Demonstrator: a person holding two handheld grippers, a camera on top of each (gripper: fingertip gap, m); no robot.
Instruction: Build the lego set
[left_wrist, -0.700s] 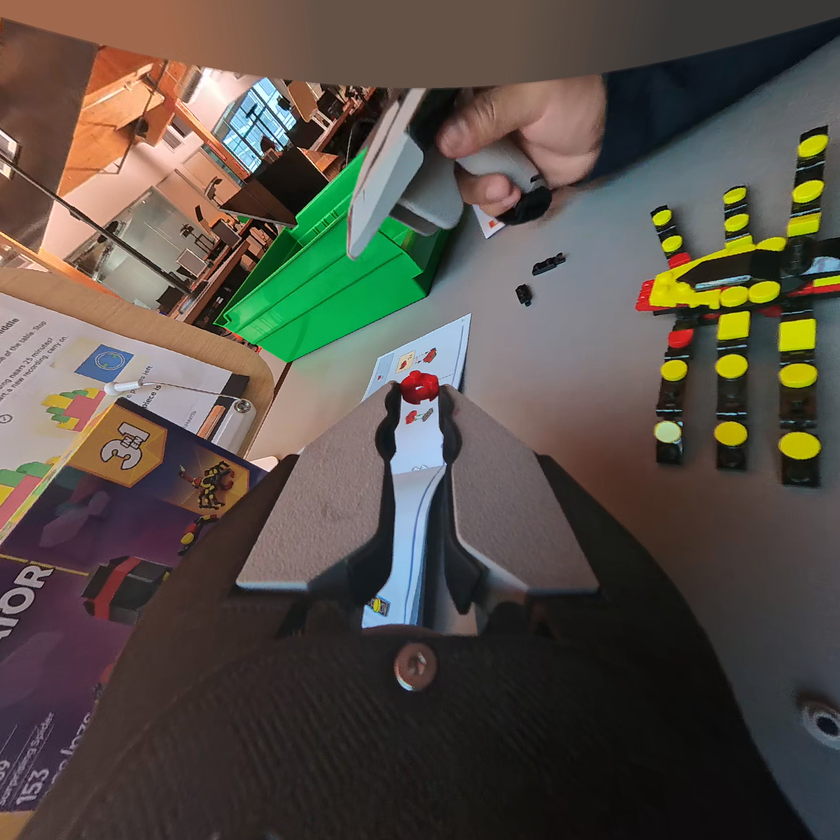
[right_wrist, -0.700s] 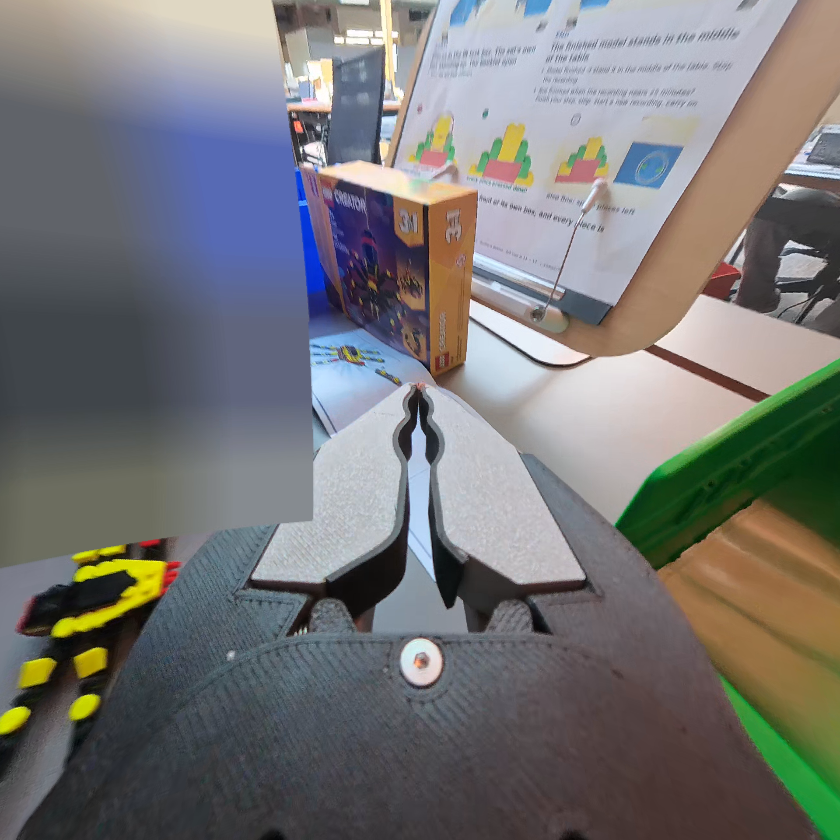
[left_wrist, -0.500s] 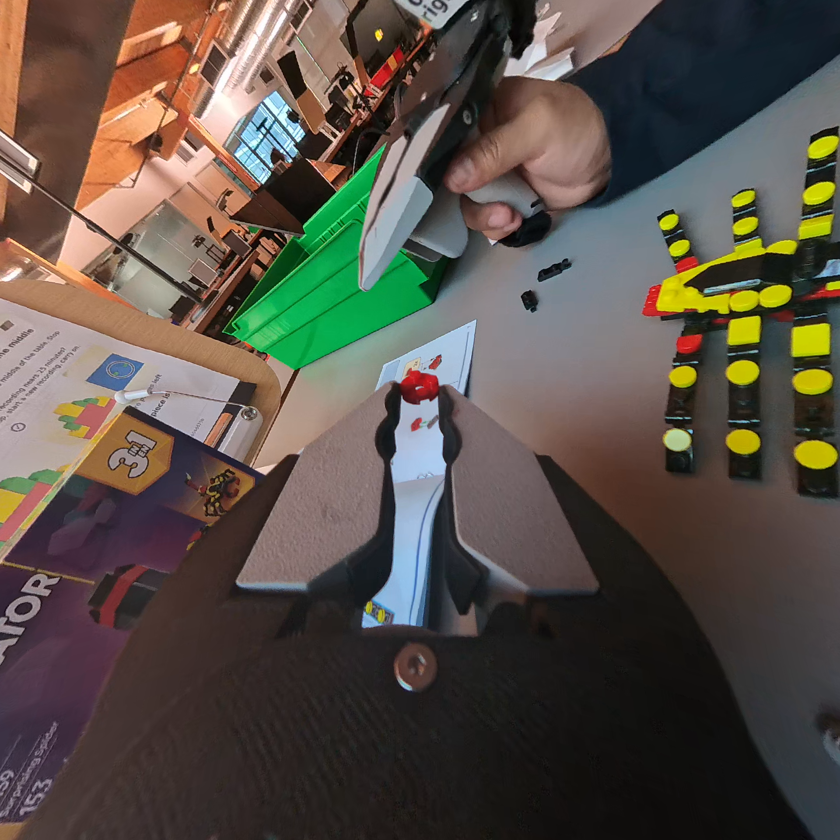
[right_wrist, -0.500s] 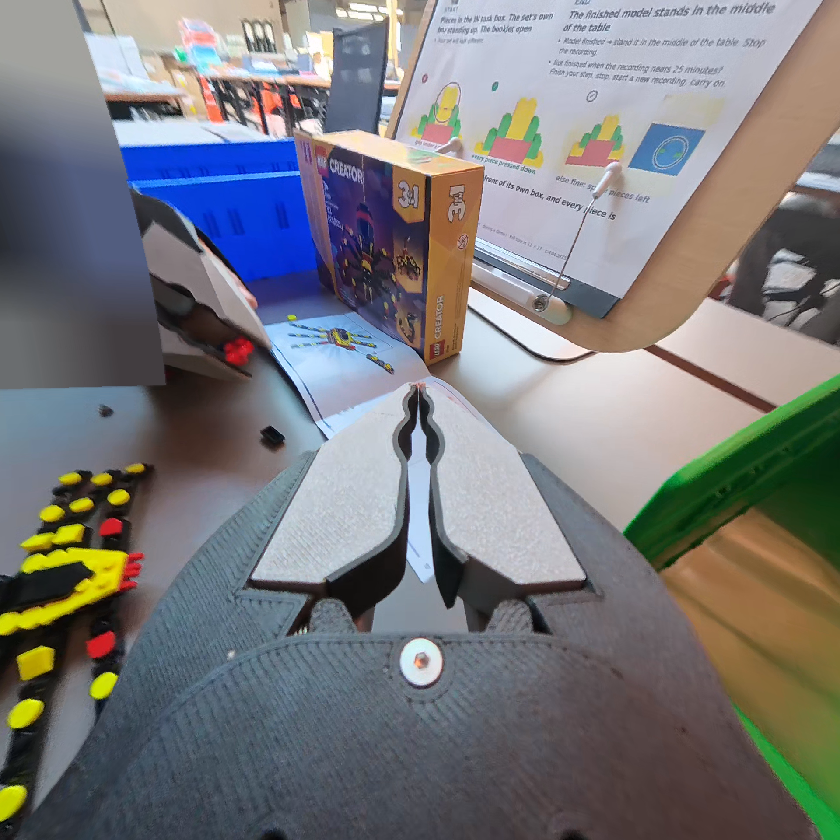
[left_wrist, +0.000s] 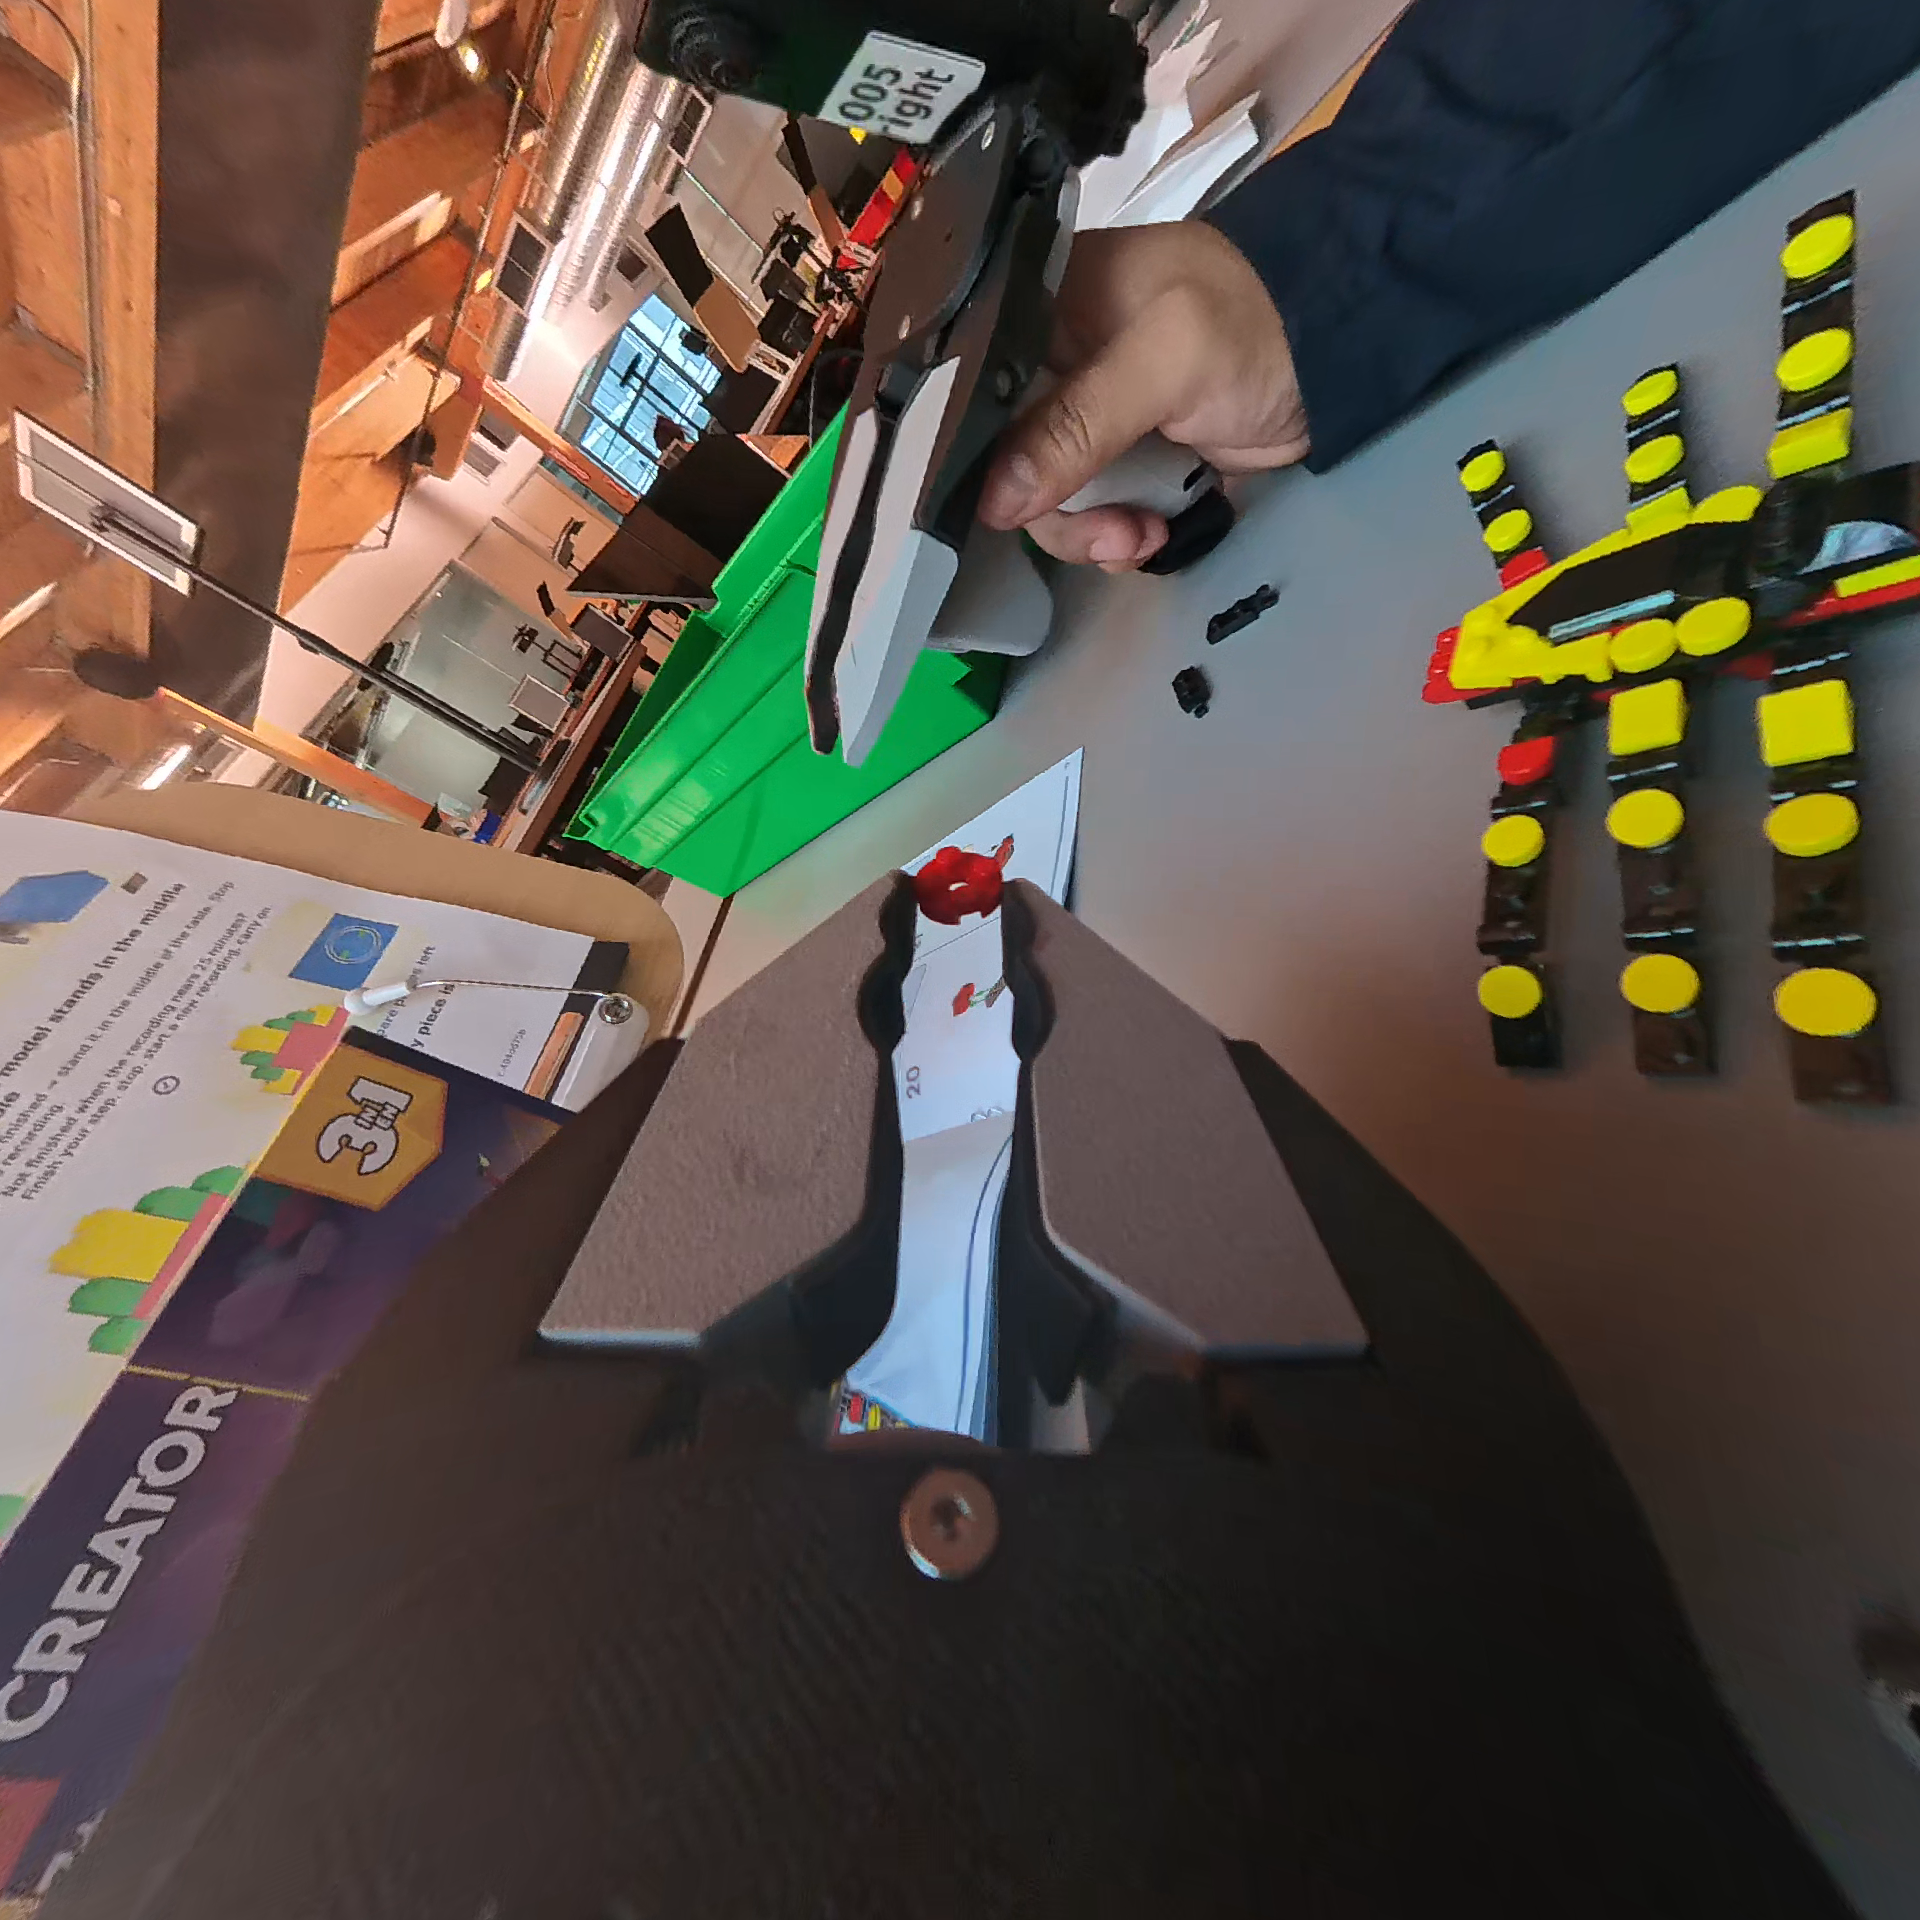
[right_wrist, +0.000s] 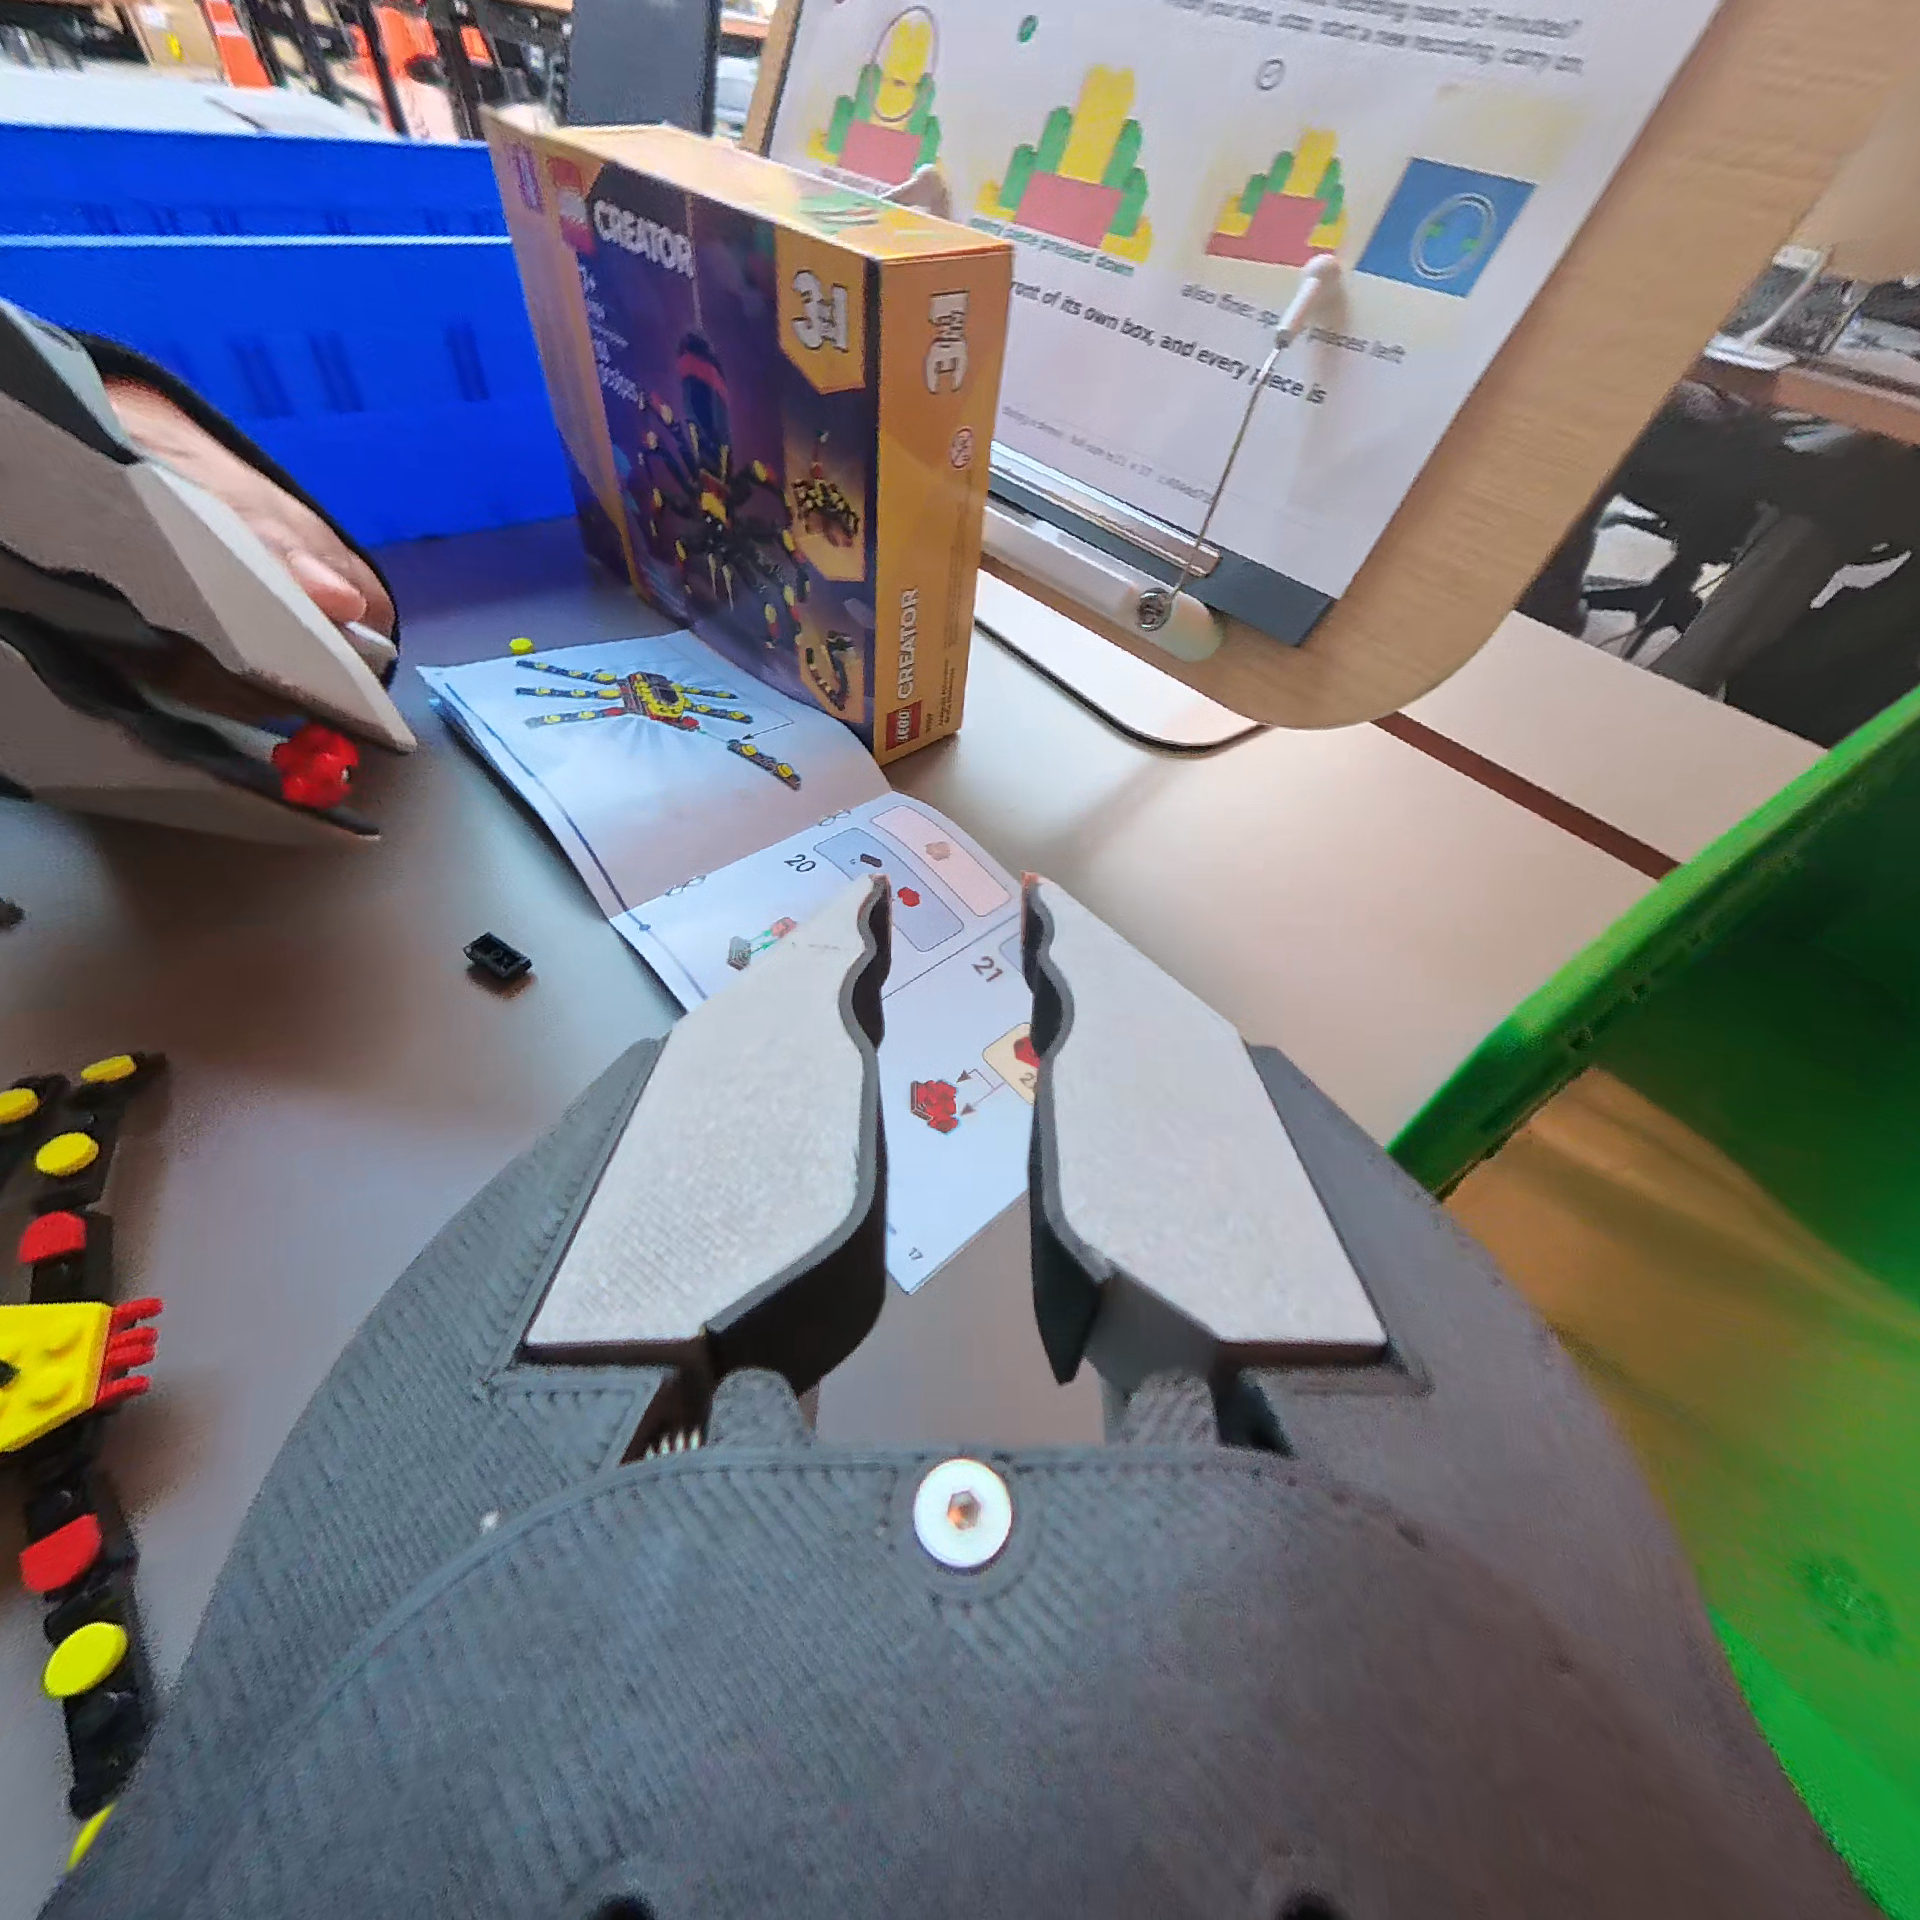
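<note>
Left wrist view shows your left hand-held gripper (left_wrist: 958, 902) pinching a small red lego piece (left_wrist: 956, 883) at its fingertips, held above the open instruction booklet (left_wrist: 1023, 831). Your right hand-held gripper (right_wrist: 954, 902) has its jaws parted and holds nothing, hovering over the booklet's page. On the grey surface (left_wrist: 1299, 935), the black, yellow and red spider model (left_wrist: 1683, 644) lies flat, with two small black pieces (left_wrist: 1216, 649) near it.
</note>
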